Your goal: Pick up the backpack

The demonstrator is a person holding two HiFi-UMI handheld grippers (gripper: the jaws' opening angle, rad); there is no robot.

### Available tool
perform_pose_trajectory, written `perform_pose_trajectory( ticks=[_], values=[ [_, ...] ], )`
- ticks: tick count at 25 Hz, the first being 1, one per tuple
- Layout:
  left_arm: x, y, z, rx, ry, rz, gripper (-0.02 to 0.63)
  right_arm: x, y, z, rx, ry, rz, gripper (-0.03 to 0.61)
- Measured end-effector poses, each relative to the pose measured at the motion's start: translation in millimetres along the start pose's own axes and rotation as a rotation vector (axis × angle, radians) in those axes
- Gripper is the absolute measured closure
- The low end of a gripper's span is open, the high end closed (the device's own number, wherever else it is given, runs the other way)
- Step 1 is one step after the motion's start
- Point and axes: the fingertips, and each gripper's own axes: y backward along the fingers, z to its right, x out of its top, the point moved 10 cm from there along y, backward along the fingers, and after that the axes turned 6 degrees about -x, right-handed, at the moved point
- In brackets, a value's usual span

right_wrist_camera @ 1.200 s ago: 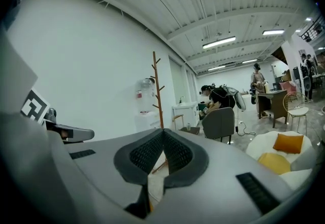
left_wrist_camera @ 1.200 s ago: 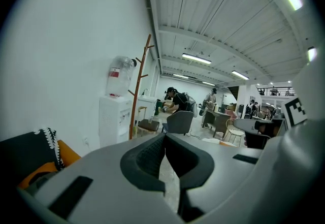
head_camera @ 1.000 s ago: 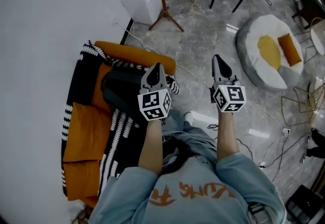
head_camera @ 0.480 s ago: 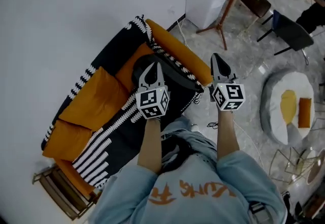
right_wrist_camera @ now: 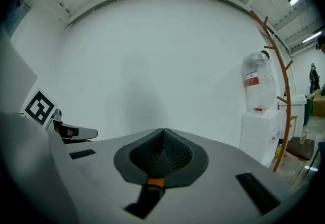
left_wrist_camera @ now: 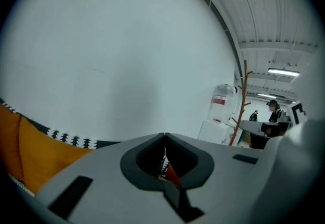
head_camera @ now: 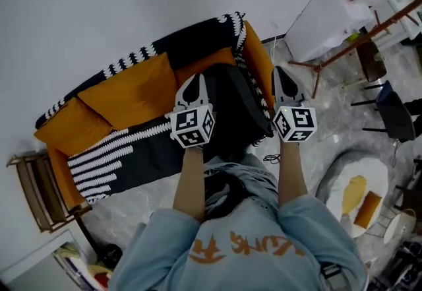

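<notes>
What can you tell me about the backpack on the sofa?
The backpack is black, soft-looking fabric, slumped in a rounded heap at the head view's right end of the orange sofa, on its black-and-white blanket, by the armrest. Straps and zips can't be made out. Neither the left gripper nor the right gripper holds it.

The head view looks steeply down onto the sofa (head_camera: 132, 95). Each gripper view sits close behind its own jaws, facing nearly level at the white wall (left_wrist_camera: 127, 55); both share the water dispenser (left_wrist_camera: 219, 111) (the right one also catches the left gripper (right_wrist_camera: 92, 132)).
</notes>
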Motion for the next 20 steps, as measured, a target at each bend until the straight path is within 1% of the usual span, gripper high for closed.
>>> perform_pose_trajectory(
  ticks=[4,7,11,15,20],
  values=[
    [-11.0,9.3,-24.7,0.074,0.054,-0.011,0.592,-4.9,-28.4,-22.9,0.091,0.021,-0.042,0.583],
    [-19.8,8.5,-31.3,0.12,0.087,-0.018,0.592,-11.3,-46.8,-26.0,0.149,0.031,-0.073,0.583],
    [-25.1,-0.8,-30.5,0.153,0.102,-0.037,0.592,-17.3,-71.0,-19.2,0.193,0.02,-0.104,0.583],
    [-29.3,-14.0,-26.1,0.203,0.122,-0.05,0.592,-22.6,-94.5,-14.0,0.265,0.024,-0.132,0.583],
    [-37.2,-37.0,-8.8,0.238,0.105,-0.094,0.592,-32.1,-116.1,15.8,0.288,-0.002,-0.163,0.583]
  ],
)
